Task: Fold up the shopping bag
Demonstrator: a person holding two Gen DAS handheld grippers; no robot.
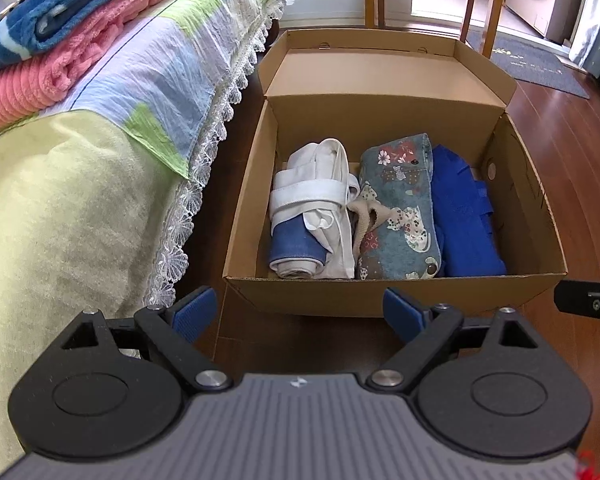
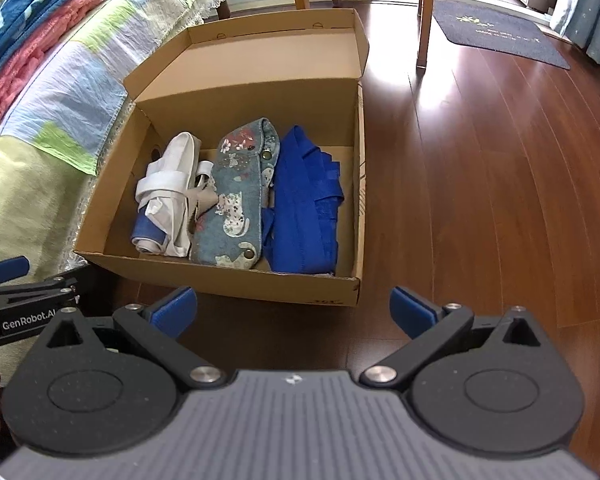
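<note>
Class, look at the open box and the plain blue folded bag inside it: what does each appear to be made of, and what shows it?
Box: corrugated cardboard, matte brown, with creased flaps and raw cut edges. Blue bag: probably non-woven or thin woven fabric, matte, with soft folds and visible stitch lines.

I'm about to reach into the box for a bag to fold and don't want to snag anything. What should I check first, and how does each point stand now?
1. Left gripper open, nothing held: ok.
2. Right gripper open, nothing held: ok.
3. Cardboard box lid up, way in from above free: ok.
4. Bags reachable: white bag, patterned bag and blue bag lie side by side: ok.
5. White bag's straps wrapped around it, snag risk: not ok.
6. Anything hidden under the bags: cannot tell.
</note>
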